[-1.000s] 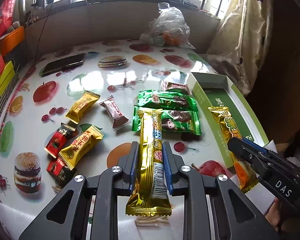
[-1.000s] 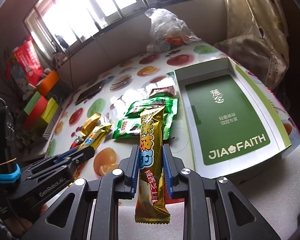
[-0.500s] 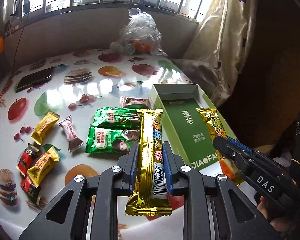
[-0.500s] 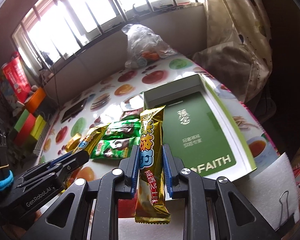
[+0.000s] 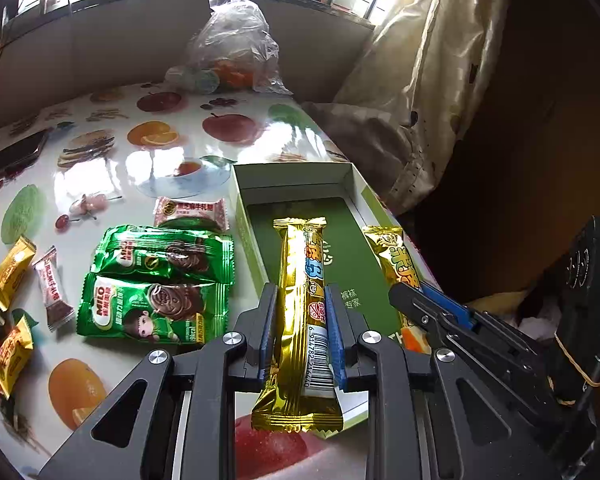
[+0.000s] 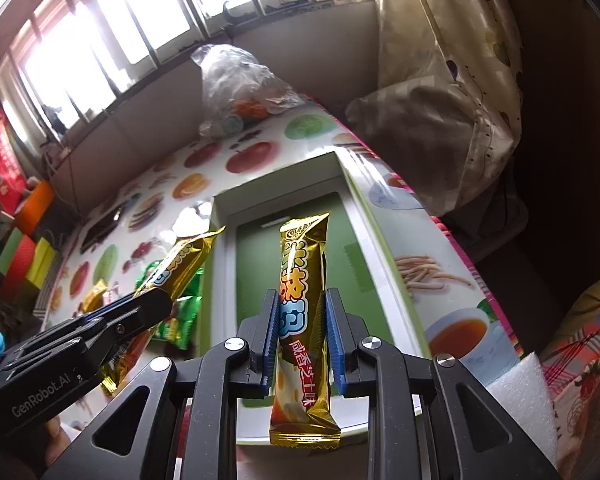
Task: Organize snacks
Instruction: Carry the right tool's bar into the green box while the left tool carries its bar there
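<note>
The left gripper (image 5: 302, 312) has its jaws closed on a gold bar (image 5: 300, 276), pinched across the middle so that the bar lies along the fingers with both ends free. The right gripper (image 6: 302, 316) holds a second gold bar (image 6: 302, 280) in the same way, jaws tight on its middle. Each bar hangs in the air above the green box (image 5: 356, 264), which stands open at the right edge of the bench (image 5: 100, 160). I judge that the lengthwise grip serves to lay the two bars side by side along the box floor, which looks bare.

The other snacks wait on the bench left of the box: two green packs (image 5: 156, 280), a pink sweet (image 5: 190, 210) on their far side, and small yellow and red sweets (image 5: 10, 272) at the left. A plastic bag (image 5: 234, 48) sits at the far end, well apart.
</note>
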Demonstrator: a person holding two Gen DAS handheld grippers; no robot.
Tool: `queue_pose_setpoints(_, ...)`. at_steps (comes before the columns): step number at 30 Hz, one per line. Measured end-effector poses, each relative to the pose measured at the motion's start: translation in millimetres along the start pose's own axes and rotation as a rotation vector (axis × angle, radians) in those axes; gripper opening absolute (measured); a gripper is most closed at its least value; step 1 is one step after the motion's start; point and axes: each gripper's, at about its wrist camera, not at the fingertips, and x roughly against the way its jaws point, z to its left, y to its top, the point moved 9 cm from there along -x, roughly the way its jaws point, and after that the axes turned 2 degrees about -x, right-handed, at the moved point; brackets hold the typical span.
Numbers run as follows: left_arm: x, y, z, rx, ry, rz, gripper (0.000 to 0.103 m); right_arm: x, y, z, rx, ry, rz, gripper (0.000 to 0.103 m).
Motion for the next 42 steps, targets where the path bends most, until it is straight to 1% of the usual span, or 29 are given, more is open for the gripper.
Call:
queue_pose_setpoints(3,-10,0,-5,-0.016,0.003,0.016,0.024,-9,1,-6,0.004,-0.008,0.016,0.021)
queue_pose_setpoints(7,-27,-3,-7,-0.010,0.010,0.053,0.024,-20,2,-10,0.009,-0.004,0.039,0.022)
queue_pose_setpoints(10,-35,-5,-8,-0.008,0.007,0.069,0.024,-26,2,-10,0.035,-0.004,0.053,0.022)
queue_pose_setpoints(13,-43,-7,-8,-0.002,0.020,0.086,0.024,-33,-1,-12,0.042,-0.005,0.077,0.022)
queue_pose_setpoints(17,-48,-9,-7,-0.003,0.038,0.090,0.024,-38,-2,-16,0.046,-0.006,0.089,0.022)
queue_pose_setpoints(21,-53,-13,-7,0.013,0.040,0.108,0.024,-42,-3,-17,0.054,-0.009,0.095,0.022)
queue_pose_setpoints(34,-54,-14,-7,0.022,0.045,0.111,0.024,-44,-5,-19,0.061,-0.004,0.106,0.022)
queue_pose_setpoints(39,-53,-15,-6,0.029,0.042,0.109,0.025,-39,-5,-21,0.060,-0.012,0.097,0.027)
queue_pose_setpoints(40,-53,-15,-7,0.029,0.042,0.109,0.025,-38,-4,-22,0.056,-0.013,0.097,0.028)
queue_pose_setpoints(42,-51,-16,-7,0.031,0.035,0.107,0.031,-37,-5,-25,0.046,-0.012,0.097,0.028)
